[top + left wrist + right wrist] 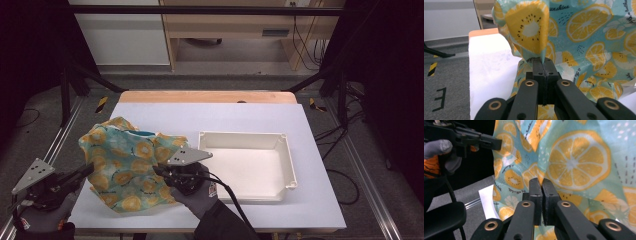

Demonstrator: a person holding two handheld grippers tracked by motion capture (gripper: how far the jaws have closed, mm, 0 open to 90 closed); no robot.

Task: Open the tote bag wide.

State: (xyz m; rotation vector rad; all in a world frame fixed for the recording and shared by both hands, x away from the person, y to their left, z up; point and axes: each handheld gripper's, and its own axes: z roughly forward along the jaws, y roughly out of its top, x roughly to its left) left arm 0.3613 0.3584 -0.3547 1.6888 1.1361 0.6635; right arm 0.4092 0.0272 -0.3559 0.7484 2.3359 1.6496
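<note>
A teal cloth [125, 160] printed with orange and lemon slices hangs bunched above the left half of the white table [225, 117]. My left gripper [91, 167] is at its left edge, shut on a fold of the cloth [579, 37], with its jaws [544, 61] pressed together. My right gripper [156, 170] is at the cloth's right side. Its jaws [542, 181] stand almost together, pinching the cloth [579, 162]. The left gripper [496, 143] and its gloved hand appear beyond the cloth in the right gripper view.
An empty white rectangular tray [290, 160] sits on the table just right of the cloth and my right hand. A wooden strip [207, 96] runs along the table's far edge. Black frame posts and floor cables surround the table.
</note>
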